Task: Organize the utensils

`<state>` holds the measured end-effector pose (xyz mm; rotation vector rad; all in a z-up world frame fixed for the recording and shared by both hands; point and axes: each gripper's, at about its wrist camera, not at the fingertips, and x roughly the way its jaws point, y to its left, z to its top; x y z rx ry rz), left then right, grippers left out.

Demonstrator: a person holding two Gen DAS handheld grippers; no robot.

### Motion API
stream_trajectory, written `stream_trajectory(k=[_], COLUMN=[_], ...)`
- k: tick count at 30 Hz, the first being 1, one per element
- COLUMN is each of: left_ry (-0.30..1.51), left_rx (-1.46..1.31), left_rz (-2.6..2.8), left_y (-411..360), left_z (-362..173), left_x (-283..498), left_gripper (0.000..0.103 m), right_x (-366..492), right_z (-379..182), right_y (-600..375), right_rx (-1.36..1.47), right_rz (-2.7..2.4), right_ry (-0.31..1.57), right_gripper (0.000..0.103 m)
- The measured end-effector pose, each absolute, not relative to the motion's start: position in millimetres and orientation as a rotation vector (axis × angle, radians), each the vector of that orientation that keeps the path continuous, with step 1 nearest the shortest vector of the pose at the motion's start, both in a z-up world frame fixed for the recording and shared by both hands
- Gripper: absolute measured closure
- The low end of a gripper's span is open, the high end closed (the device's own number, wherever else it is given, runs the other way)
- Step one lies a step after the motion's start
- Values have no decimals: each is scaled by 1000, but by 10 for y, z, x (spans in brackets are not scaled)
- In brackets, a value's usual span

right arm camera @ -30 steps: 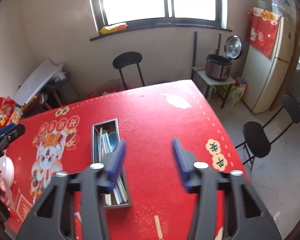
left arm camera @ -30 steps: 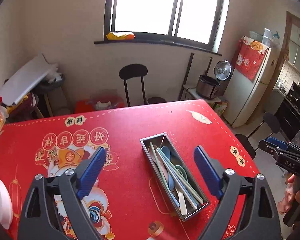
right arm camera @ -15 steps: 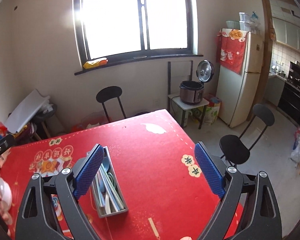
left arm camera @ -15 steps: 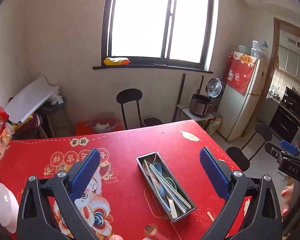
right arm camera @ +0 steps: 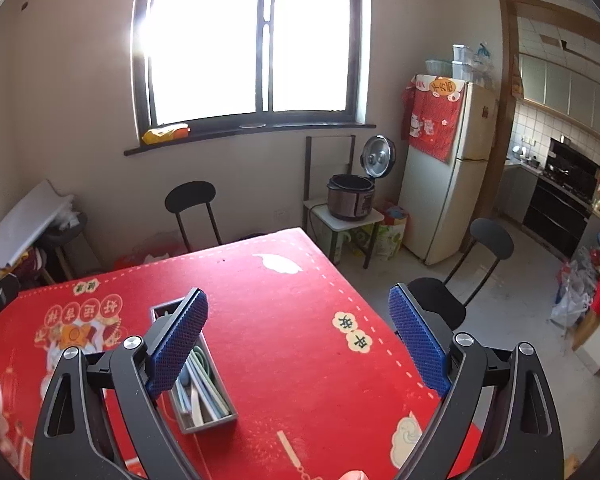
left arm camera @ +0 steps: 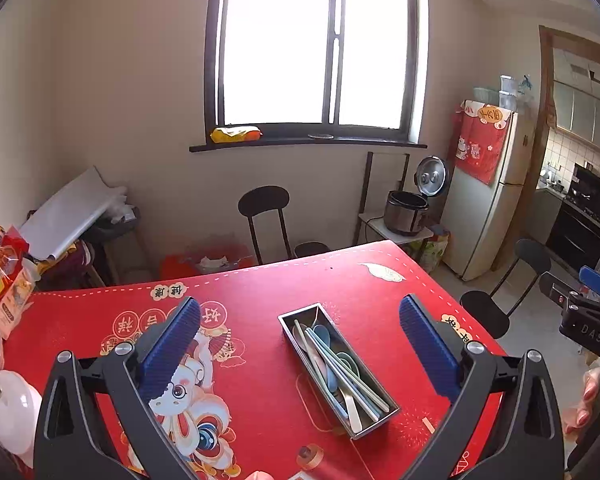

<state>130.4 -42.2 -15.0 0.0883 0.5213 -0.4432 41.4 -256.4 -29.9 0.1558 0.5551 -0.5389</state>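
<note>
I read "DAS" on the right claw (left arm camera: 588,312); both it and my left claw (left arm camera: 300,344) gape wide, empty, above the metal utensil tray (left arm camera: 364,424), whose spoons overlap confusingly.

You can read "DAS" in pale letters on the black body of the right gripper (left arm camera: 588,334), seen from your left wrist view. The red table cloth (left arm camera: 260,280) carries Chinese characters in round cream badges, upside down to you and too distorted to read with certainty.
</note>
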Motion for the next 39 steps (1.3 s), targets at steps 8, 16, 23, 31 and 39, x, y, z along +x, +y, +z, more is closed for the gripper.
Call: stream_trajectory(k=[8, 16, 23, 31, 39], left_ry=[532, 532, 533, 529, 536], left_rx=[72, 75, 65, 51, 54], left_rz=[-454, -457, -461, -465, -453], left_y=[-422, -452, -442, -419, -436], left_z=[-142, -126, -126, -127, -138], left_x=[1297, 1288, 1281, 1263, 1269], left_gripper=[6, 6, 6, 6, 6], right_x=[377, 308, 260, 229, 214], right_z=[-274, -230, -212, -192, -190], right_y=[-2549, -2557, -2570, -2571, -2591], right_rx=[148, 148, 148, 148, 151], right_rz=[-561, -586, -601, -611, -619], right_ry=[552, 540, 539, 537, 540], right_gripper=[14, 14, 14, 14, 14])
